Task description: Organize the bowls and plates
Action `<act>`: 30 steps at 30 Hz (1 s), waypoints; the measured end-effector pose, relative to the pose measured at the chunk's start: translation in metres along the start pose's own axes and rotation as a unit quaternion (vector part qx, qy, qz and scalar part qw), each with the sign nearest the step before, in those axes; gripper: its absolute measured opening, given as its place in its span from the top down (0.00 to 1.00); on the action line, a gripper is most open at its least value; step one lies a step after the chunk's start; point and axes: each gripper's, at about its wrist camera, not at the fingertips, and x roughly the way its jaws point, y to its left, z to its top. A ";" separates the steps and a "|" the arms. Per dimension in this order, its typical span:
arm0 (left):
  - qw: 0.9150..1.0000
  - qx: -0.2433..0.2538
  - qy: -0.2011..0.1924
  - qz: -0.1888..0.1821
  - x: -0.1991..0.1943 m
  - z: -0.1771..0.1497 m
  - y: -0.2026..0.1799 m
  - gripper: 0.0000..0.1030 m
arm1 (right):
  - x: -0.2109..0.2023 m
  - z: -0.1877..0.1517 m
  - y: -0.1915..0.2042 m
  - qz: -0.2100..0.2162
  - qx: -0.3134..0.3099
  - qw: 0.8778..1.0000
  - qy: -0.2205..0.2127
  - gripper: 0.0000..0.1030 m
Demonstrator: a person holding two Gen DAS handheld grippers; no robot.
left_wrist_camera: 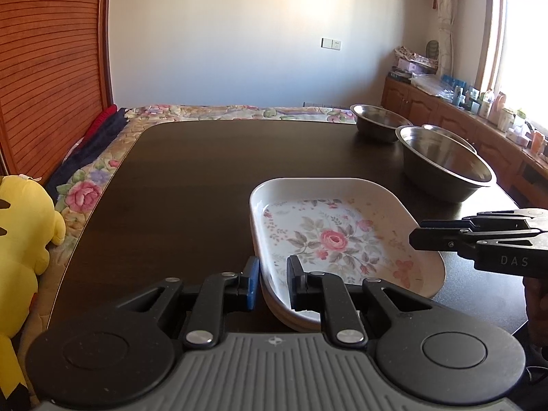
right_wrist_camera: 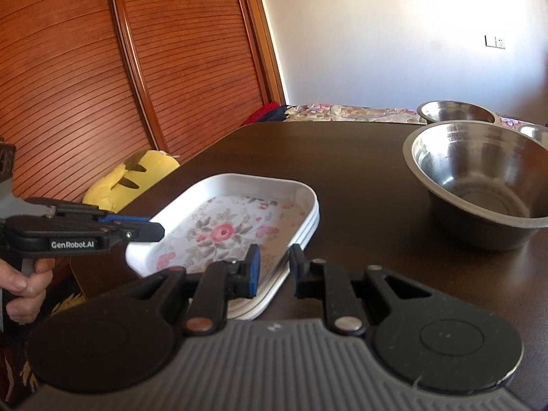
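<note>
**Plates between two claws, bowls waiting far right**

Stack of white rectangular melamine plates with a pink rose print (left_wrist_camera: 337, 236) resting on the dark brown tabletop (left_wrist_camera: 191, 178), long axis running away from the near edge toward the far side. Left claw (left_wrist_camera: 273, 282) spread, astride the near-left rim of the top plate: blue-padded finger outside the wall, the other finger over the inside, not yet pressed together. Right claw (right_wrist_camera: 274, 270) likewise spread at the stack's near-right corner, one finger above the floral face, the other off the rim over bare tabletop; touching or just above, hard to tell. Neither pinching anything.

Large stainless steel bowl (right_wrist_camera: 479, 185) standing well apart to the right of the plates, a smaller steel bowl (right_wrist_camera: 455, 111) behind it and a third rim barely showing at the frame edge. Nearer to the right claw than the left. Likely a grip on the plates from both short sides next, calling for an even close on the thin rim.
</note>
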 end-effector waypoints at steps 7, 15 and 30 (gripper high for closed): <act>1.000 0.006 -0.007 -0.003 -0.003 0.003 -0.002 0.62 | -0.006 0.000 -0.002 -0.006 0.003 1.000 -0.013 0.80; 1.000 0.009 -0.020 0.006 -0.005 0.013 -0.007 0.51 | -0.018 0.006 -0.012 -0.020 0.005 0.999 -0.041 0.80; 0.999 0.033 -0.031 -0.008 0.026 0.045 -0.057 0.28 | -0.060 0.015 -0.074 -0.089 0.013 0.990 -0.108 0.79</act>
